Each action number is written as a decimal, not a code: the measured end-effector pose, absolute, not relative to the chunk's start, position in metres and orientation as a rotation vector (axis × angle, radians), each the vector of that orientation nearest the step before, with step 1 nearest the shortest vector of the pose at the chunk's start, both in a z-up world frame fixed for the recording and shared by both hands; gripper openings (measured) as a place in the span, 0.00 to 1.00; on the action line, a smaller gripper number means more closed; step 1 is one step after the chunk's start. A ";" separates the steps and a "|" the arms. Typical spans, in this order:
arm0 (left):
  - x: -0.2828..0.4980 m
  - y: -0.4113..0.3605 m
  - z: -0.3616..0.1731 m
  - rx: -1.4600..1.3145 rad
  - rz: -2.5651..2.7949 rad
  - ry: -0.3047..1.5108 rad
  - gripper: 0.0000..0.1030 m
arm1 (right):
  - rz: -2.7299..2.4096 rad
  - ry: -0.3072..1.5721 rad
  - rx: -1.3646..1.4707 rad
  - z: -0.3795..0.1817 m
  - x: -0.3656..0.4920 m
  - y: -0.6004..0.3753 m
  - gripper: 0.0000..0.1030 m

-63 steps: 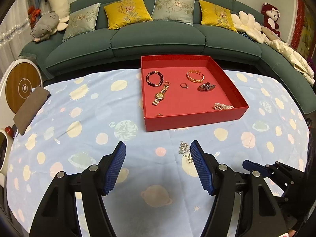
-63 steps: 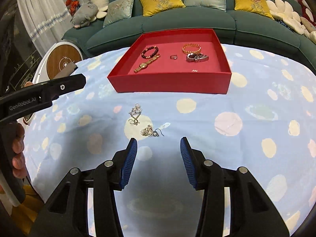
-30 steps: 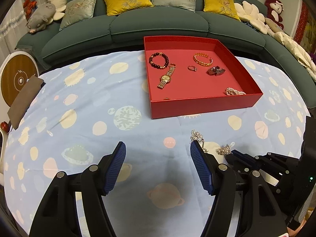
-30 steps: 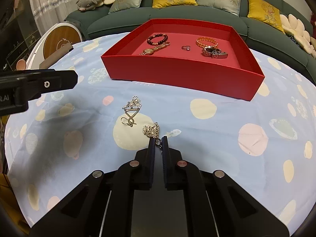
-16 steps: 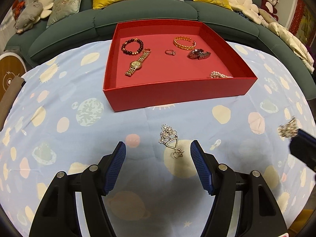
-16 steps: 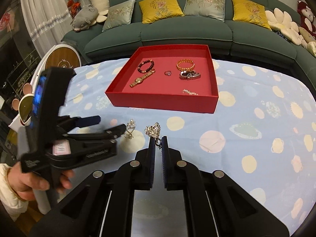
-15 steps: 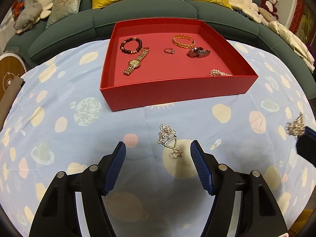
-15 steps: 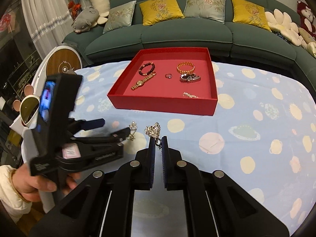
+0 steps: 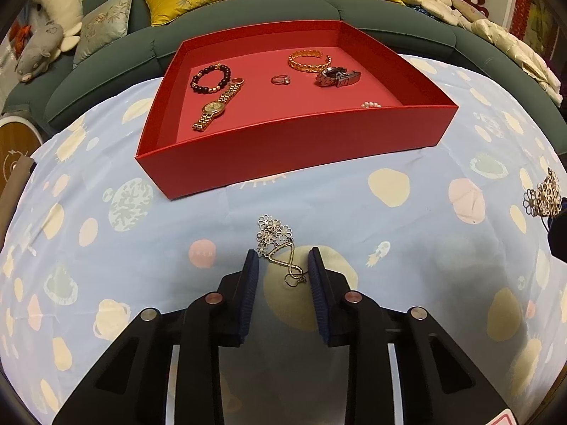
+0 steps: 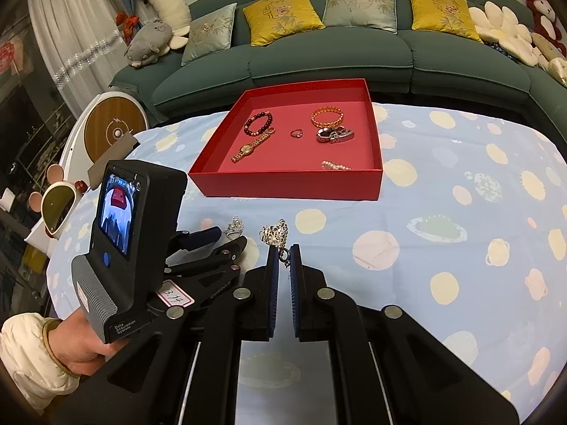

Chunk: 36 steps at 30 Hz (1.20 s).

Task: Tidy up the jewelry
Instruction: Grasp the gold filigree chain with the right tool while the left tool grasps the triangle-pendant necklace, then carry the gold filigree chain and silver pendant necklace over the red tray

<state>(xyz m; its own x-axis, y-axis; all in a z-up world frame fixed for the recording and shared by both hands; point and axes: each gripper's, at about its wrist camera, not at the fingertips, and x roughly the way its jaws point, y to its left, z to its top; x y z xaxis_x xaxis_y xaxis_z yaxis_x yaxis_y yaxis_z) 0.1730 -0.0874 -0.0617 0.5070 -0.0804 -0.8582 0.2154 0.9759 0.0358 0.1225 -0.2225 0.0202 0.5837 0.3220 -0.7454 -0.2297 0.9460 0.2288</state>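
A silver flower earring (image 9: 278, 244) with a looped drop lies on the blue spotted cloth, just in front of the red tray (image 9: 294, 141). My left gripper (image 9: 283, 265) is low over it. Its jaws are closing, with the earring's loop between the blue pads and no clear squeeze on it. My right gripper (image 10: 283, 253) is shut on the hook of a filigree earring (image 10: 274, 232) and holds it above the cloth. That earring (image 9: 544, 196) shows at the right edge of the left wrist view. From the right wrist view, the left gripper (image 10: 223, 242) sits beside the flower earring (image 10: 235, 226).
The tray holds a bead bracelet (image 9: 211, 78), gold watch (image 9: 216, 106), ring (image 9: 281, 79), gold bangle (image 9: 308, 62), dark clasp piece (image 9: 336, 76) and pearls (image 9: 370, 104). A green sofa (image 10: 319, 63) stands behind the table. Sunglasses (image 10: 58, 205) and a round wooden disc (image 10: 113, 131) lie left.
My left gripper has come down and forward over the flower earring, and its jaws have narrowed around it. My right gripper has lifted the filigree earring off the cloth.
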 end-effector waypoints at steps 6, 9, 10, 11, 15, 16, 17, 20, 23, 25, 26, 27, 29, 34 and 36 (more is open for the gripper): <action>0.170 -0.091 -0.061 0.151 -0.218 1.035 0.05 | 0.313 0.888 0.119 0.022 0.121 -0.226 0.06; 0.167 -0.092 -0.060 0.155 -0.231 1.040 0.05 | 0.313 0.880 0.122 0.025 0.121 -0.227 0.06; 0.165 -0.093 -0.060 0.157 -0.232 1.038 0.05 | 0.313 0.877 0.123 0.026 0.121 -0.227 0.06; 0.164 -0.093 -0.059 0.156 -0.234 1.037 0.05 | 0.312 0.875 0.124 0.027 0.121 -0.228 0.06; 0.161 -0.090 -0.045 0.132 -0.244 1.011 0.05 | 0.310 0.865 0.130 0.030 0.121 -0.230 0.06; 0.160 -0.088 -0.039 0.126 -0.246 0.998 0.05 | 0.310 0.863 0.132 0.031 0.121 -0.230 0.06; 0.159 -0.085 -0.033 0.120 -0.247 0.984 0.05 | 0.310 0.860 0.133 0.032 0.121 -0.231 0.06; 0.156 -0.076 -0.011 0.091 -0.249 0.938 0.05 | 0.309 0.850 0.140 0.036 0.121 -0.233 0.06; 0.155 -0.065 0.013 0.054 -0.248 0.890 0.05 | 0.308 0.836 0.147 0.040 0.123 -0.235 0.06; 0.156 -0.057 0.029 0.035 -0.238 0.855 0.05 | 0.309 0.820 0.155 0.047 0.124 -0.235 0.06; 0.158 -0.054 0.037 0.024 -0.232 0.838 0.05 | 0.310 0.810 0.159 0.052 0.125 -0.235 0.06; 0.159 -0.049 0.044 0.009 -0.225 0.821 0.05 | 0.312 0.798 0.163 0.056 0.126 -0.235 0.06; 0.161 -0.041 0.057 -0.017 -0.216 0.796 0.05 | 0.314 0.776 0.167 0.066 0.129 -0.233 0.06; 0.165 -0.028 0.081 -0.026 -0.173 0.726 0.05 | 0.319 0.726 0.171 0.085 0.138 -0.229 0.06; 0.168 -0.025 0.086 -0.034 -0.164 0.713 0.05 | 0.315 0.709 0.171 0.091 0.143 -0.227 0.06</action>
<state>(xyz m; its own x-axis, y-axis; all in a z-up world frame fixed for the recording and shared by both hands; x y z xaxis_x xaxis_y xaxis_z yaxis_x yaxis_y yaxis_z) 0.1682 -0.0251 0.0856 0.7439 -0.1615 -0.6485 0.1383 0.9866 -0.0870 0.1433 -0.2271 0.0911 0.7147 0.3406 -0.6109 -0.2258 0.9390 0.2594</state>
